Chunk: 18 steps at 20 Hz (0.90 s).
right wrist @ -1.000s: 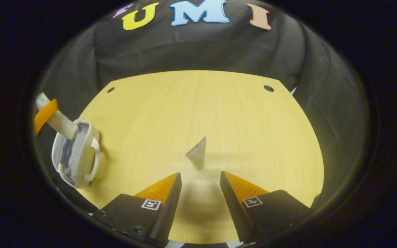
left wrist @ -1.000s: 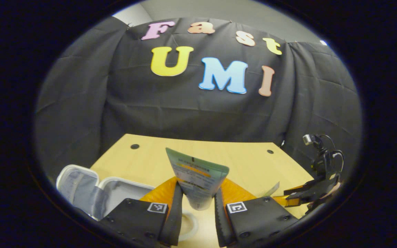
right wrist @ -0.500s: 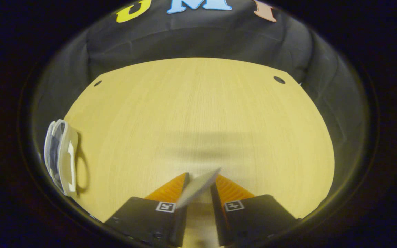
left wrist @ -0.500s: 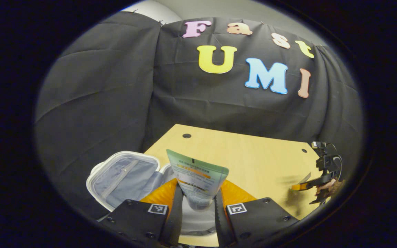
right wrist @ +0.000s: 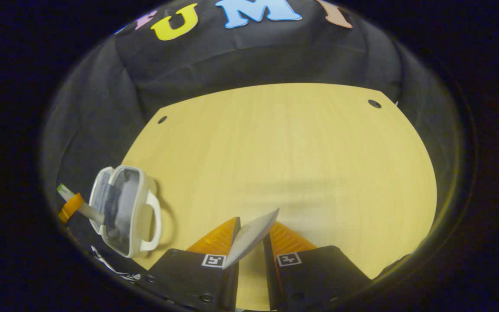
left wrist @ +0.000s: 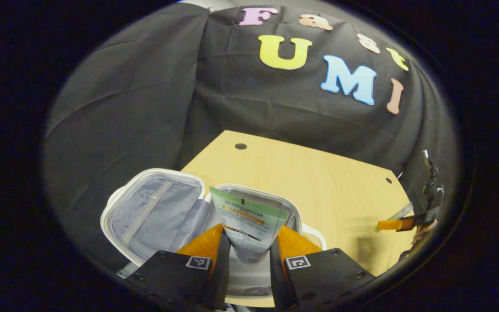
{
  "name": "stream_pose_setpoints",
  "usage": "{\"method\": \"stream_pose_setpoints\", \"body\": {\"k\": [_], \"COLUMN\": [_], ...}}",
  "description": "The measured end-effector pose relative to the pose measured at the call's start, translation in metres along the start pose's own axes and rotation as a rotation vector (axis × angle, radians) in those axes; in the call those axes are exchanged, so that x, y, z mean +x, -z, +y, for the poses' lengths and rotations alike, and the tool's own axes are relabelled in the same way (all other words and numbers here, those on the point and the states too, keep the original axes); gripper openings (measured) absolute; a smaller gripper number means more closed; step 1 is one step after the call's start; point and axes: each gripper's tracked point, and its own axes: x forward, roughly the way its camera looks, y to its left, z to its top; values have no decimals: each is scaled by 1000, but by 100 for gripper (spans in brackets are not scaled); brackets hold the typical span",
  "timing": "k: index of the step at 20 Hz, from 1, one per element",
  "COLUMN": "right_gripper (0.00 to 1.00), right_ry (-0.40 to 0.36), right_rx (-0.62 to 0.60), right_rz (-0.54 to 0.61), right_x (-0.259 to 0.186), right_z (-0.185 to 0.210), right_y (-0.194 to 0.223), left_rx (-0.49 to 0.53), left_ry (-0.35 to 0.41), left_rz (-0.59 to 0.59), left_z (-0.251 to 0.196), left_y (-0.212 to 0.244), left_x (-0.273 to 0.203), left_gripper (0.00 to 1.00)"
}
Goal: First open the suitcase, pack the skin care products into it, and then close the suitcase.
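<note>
My left gripper (left wrist: 248, 253) is shut on a green tube (left wrist: 249, 223) that stands upright between the fingers. It hangs above the open white suitcase (left wrist: 271, 194), whose grey-lined lid (left wrist: 154, 212) lies open to the left. My right gripper (right wrist: 251, 245) is shut on a pale grey tube (right wrist: 249, 236) that tilts up to the right, held a little above the table. In the right gripper view the suitcase (right wrist: 124, 210) sits at the far left, with the left gripper (right wrist: 69, 207) and its tube beside it. In the left gripper view the right gripper (left wrist: 399, 223) holds its tube at the far right.
The light wooden table (right wrist: 297, 143) has small dark holes near its far corners (right wrist: 374, 104). Black cloth walls close in the booth behind and at both sides. The suitcase handle (right wrist: 154, 221) faces the table's middle.
My left gripper has carried the green tube leftward to above the open suitcase. My right gripper has shut on the grey tube, which stood free on the table a second ago, and raised it.
</note>
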Motion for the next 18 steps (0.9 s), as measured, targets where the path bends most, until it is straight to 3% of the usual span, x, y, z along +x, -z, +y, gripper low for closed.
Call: {"method": "stream_pose_setpoints", "body": {"k": [1, 2, 4, 6, 11, 12, 15, 16, 18], "right_gripper": [27, 27, 27, 27, 31, 24, 27, 24, 27], "right_ry": [-45, -86, -155, -218, -337, -356, -399, -397, -362], "right_rx": [-21, -42, -88, -139, -251, -267, -313, -327, -340], "right_rz": [5, 11, 28, 45, 131, 156, 235, 262, 303], "right_x": [-6, -10, -16, -19, -17, -15, -4, 3, 24], "right_z": [23, 45, 89, 128, 208, 221, 254, 261, 265], "right_y": [0, 0, 4, 9, 30, 35, 55, 59, 64], "left_rx": [25, 54, 123, 161, 144, 126, 49, 11, -86], "left_ry": [-18, -71, -136, -139, -219, -248, -334, -365, -405], "left_rz": [58, 102, 70, 3, -216, -236, -231, -218, -198], "left_z": [6, 16, 30, 32, 80, 98, 160, 180, 216], "left_y": [11, 16, -2, -28, -79, -80, -60, -50, -27], "left_x": [10, 11, 22, 14, -40, -52, -87, -99, -123], "left_gripper": [51, 60, 80, 100, 100, 100, 100, 100, 100]}}
